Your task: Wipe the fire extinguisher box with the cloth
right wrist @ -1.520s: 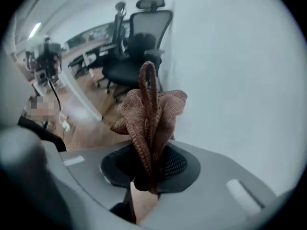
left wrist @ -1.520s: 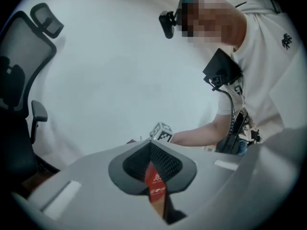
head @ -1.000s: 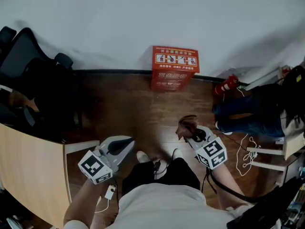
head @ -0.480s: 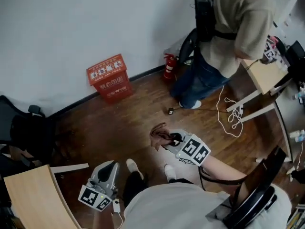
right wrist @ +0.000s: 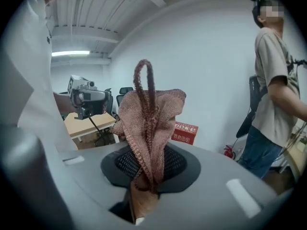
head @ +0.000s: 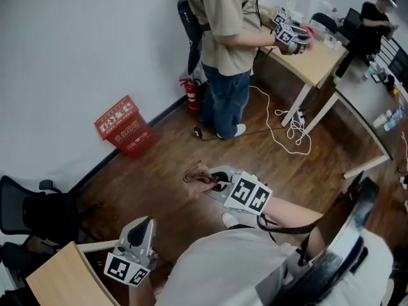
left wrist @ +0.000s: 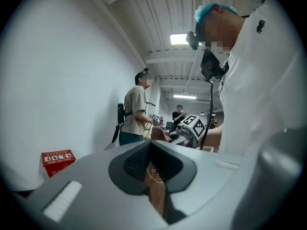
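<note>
- The right gripper has its jaws closed on the cloth. The brown-pink cloth is pinched between the pads and stands up above them in a folded bunch.
- The left gripper has its jaws together at the tips, with nothing between them (only a thin strip of floor shows lower in the gap).
- In the head view the right gripper is held over the wooden floor, in front of the person. The left gripper is lower and to the left, beside a desk corner.
- The red box stands on the floor against the white wall, well apart from both grippers.
- A red extinguisher stands by the wall, to the right of the box.
- Another person stands just beside the extinguisher, at a table.
</note>
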A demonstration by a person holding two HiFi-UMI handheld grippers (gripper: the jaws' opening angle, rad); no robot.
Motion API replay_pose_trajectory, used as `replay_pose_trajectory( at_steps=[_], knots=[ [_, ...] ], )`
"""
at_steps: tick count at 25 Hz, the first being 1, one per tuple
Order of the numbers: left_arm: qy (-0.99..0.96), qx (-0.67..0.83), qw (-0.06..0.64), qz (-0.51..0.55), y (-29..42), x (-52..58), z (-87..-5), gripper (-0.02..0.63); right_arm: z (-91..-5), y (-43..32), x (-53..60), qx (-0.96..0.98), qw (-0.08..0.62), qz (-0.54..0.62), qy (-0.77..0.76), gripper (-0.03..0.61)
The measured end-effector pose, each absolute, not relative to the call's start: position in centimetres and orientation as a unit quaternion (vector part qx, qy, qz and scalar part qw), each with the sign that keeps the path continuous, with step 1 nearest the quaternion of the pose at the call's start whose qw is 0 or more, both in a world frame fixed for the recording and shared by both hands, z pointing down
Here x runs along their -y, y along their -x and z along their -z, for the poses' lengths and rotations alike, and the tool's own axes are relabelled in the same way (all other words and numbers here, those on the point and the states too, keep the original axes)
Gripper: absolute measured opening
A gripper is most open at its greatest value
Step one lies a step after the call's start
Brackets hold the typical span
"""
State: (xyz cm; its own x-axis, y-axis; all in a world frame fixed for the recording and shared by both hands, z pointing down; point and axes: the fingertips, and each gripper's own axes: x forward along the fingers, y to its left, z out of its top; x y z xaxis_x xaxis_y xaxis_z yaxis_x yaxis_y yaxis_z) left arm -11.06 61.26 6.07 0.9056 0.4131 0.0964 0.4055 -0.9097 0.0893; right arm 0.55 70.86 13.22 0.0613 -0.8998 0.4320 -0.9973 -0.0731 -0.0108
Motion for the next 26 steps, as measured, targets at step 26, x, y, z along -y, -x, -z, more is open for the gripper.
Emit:
replay_pose_trajectory(
  at_steps=[26],
  knots=[
    [-0.977, -0.201, 0.042, -0.062, 24.4, -55.2, -7.8, 0.000, -11.9, 13.9, -64.9, 0.661, 0.177, -0.158, -0.712, 0.086]
  ],
)
